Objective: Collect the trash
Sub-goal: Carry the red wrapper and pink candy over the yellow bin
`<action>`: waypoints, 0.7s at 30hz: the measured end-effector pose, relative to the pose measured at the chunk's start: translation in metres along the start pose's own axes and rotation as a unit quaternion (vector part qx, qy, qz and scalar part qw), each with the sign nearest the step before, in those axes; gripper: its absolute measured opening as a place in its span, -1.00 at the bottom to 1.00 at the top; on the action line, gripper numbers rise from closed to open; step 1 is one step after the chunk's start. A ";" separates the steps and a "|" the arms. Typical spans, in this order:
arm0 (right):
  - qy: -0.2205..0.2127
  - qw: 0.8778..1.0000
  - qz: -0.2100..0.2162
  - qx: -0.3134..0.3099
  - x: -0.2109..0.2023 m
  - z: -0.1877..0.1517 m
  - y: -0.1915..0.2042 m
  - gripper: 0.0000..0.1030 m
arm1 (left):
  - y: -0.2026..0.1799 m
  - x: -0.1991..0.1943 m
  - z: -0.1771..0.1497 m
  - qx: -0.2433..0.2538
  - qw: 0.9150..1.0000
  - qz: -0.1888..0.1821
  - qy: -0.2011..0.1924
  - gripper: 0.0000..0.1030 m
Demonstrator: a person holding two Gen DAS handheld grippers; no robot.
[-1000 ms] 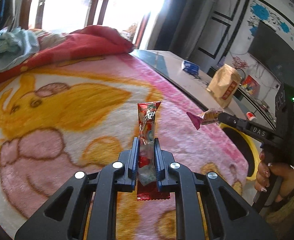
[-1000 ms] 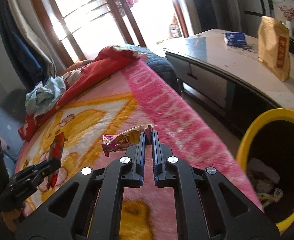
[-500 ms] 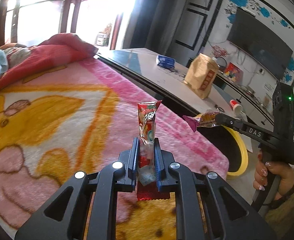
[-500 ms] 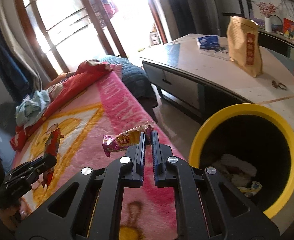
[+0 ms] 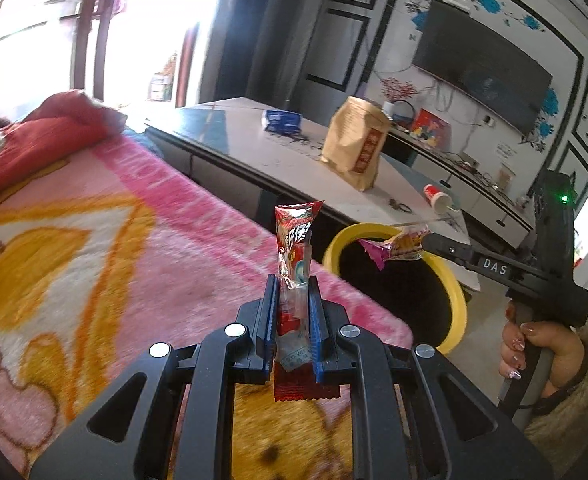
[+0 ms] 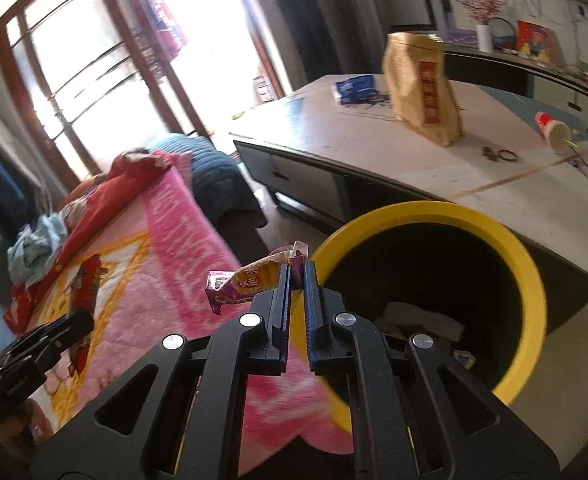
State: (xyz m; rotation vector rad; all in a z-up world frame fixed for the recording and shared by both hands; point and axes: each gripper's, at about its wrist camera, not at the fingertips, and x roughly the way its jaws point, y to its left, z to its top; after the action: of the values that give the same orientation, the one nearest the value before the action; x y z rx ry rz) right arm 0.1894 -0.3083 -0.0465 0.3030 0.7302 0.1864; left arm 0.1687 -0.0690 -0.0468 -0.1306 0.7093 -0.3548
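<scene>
Wrappers are pinched in both: my right gripper (image 6: 297, 276) holds the purple wrapper (image 6: 246, 284) at the yellow bin (image 6: 532, 280) rim, my left gripper (image 5: 292, 300) clamps the red wrapper (image 5: 294, 240) over the bed (image 5: 114, 260). I'd carry each fully over the opening before releasing.

Left wrist view: I look along the left gripper (image 5: 291, 312) over the pink blanket (image 5: 94, 248), toward the yellow bin (image 5: 456, 296), close. Right wrist view: I look along the right gripper (image 6: 297, 300), nearer, down into the bin. Shared: bin, blanket, brown bag (image 6: 422, 88), table (image 5: 294, 160).
</scene>
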 end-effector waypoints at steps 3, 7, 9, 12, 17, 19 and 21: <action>-0.006 1.000 -0.018 0.015 -0.006 0.001 -0.016 -0.94 | -0.013 0.007 0.004 0.011 1.000 -0.011 0.000 -0.73; -0.016 0.998 -0.052 0.023 -0.014 0.003 -0.034 -0.94 | -0.028 0.015 0.007 0.025 0.999 -0.024 0.001 -0.73; -0.020 0.997 -0.065 0.028 -0.017 0.003 -0.043 -0.94 | -0.035 0.020 0.008 0.031 0.999 -0.030 0.003 -0.73; -0.023 0.996 -0.084 0.036 -0.020 0.002 -0.057 -0.94 | -0.046 0.027 0.010 0.041 0.998 -0.040 0.006 -0.73; -0.023 0.993 -0.109 0.043 -0.024 -0.001 -0.075 -0.94 | -0.066 0.038 0.010 0.061 0.997 -0.056 0.011 -0.73; -0.022 0.991 -0.119 0.048 -0.025 -0.002 -0.081 -0.93 | -0.074 0.043 0.009 0.067 0.996 -0.061 0.016 -0.73; -0.019 0.991 -0.125 0.052 -0.024 -0.003 -0.085 -0.94 | -0.078 0.049 0.009 0.072 0.995 -0.065 0.020 -0.73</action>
State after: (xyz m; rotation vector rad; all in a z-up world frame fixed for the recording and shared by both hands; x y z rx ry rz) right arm 0.1746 -0.3943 -0.0620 0.3108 0.7342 -0.0963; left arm 0.1878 -0.1594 -0.0510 -0.0332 0.7149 -0.5340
